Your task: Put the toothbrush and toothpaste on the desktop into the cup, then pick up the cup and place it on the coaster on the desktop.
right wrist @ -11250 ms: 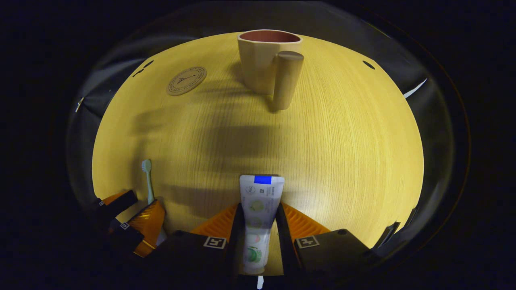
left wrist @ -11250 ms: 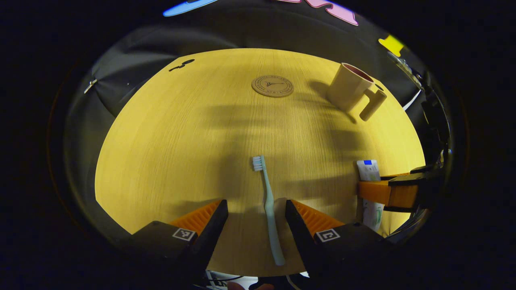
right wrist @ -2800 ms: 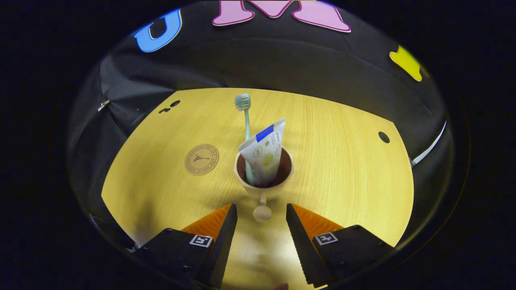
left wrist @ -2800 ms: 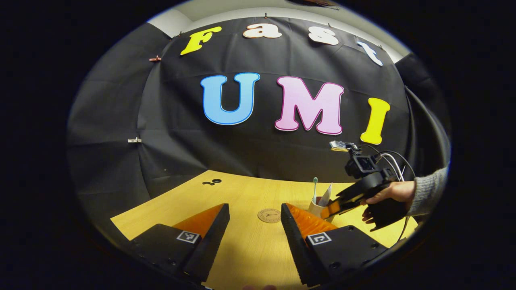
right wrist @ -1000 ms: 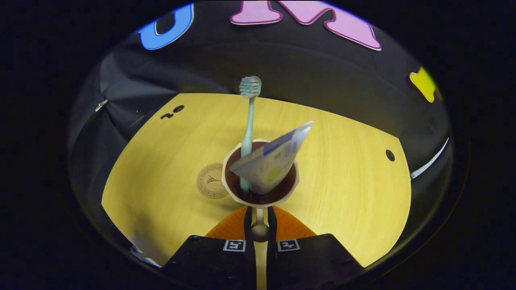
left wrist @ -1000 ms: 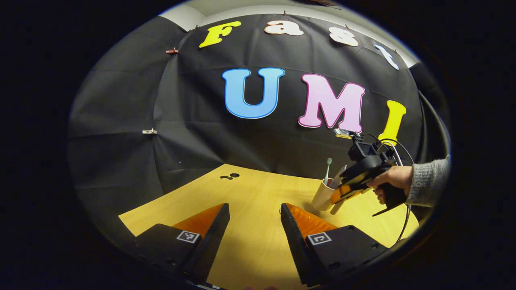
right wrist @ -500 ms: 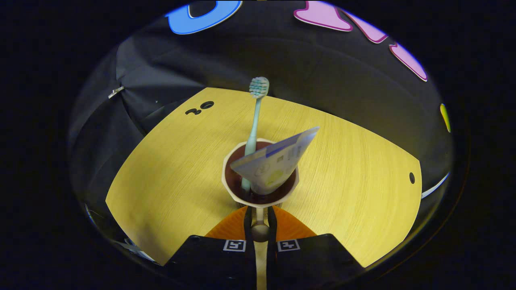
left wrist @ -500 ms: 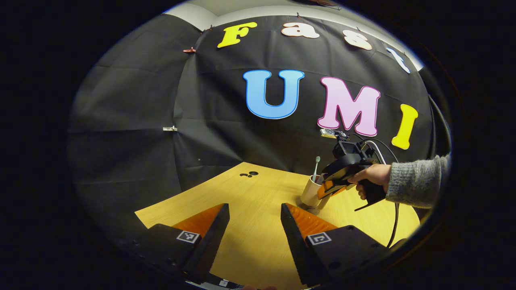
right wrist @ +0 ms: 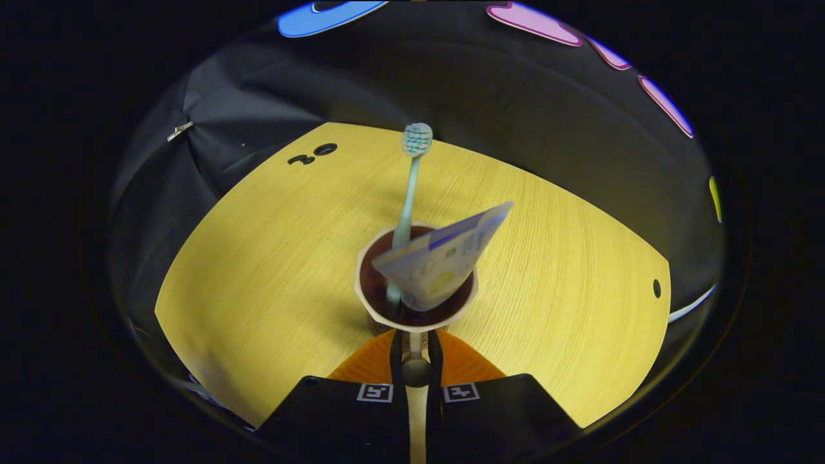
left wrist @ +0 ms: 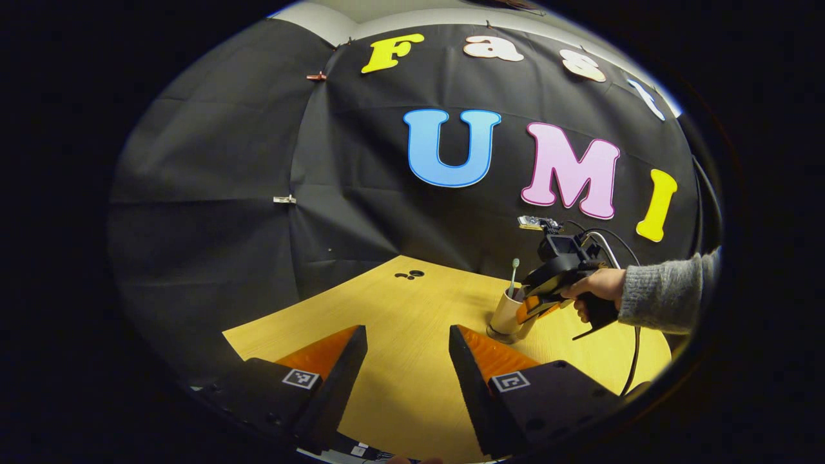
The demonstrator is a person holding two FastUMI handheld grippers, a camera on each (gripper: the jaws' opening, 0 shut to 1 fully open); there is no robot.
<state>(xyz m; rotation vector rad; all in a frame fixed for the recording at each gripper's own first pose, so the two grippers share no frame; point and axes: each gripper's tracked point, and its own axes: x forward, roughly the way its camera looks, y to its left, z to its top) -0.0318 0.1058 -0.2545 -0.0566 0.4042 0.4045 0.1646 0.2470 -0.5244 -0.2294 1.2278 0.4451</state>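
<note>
**Cup with toothbrush and toothpaste held by its handle over the desktop**

The cup sits at the centre of the right gripper view, seen from above, with its dark inside open to the camera. The toothbrush stands in it, bristle head up and leaning slightly away. The toothpaste tube leans in the cup beside the toothbrush, its flat end pointing up and to the right. The cup's handle points back toward the camera, and the right gripper is clenched on that handle, one finger pressing each side.

In the left gripper view the cup is near the far right part of the desktop, with the toothbrush sticking up from it. A dark round edge shows under the cup's base there, which may be the coaster; whether the cup rests on it or hangs just above I cannot tell. The right gripper meets the cup from the right, held by a hand in a grey knitted sleeve.

The left gripper is released, its fingers spread wide with nothing between them, well apart from the cup and above the near side of the desktop.
</note>
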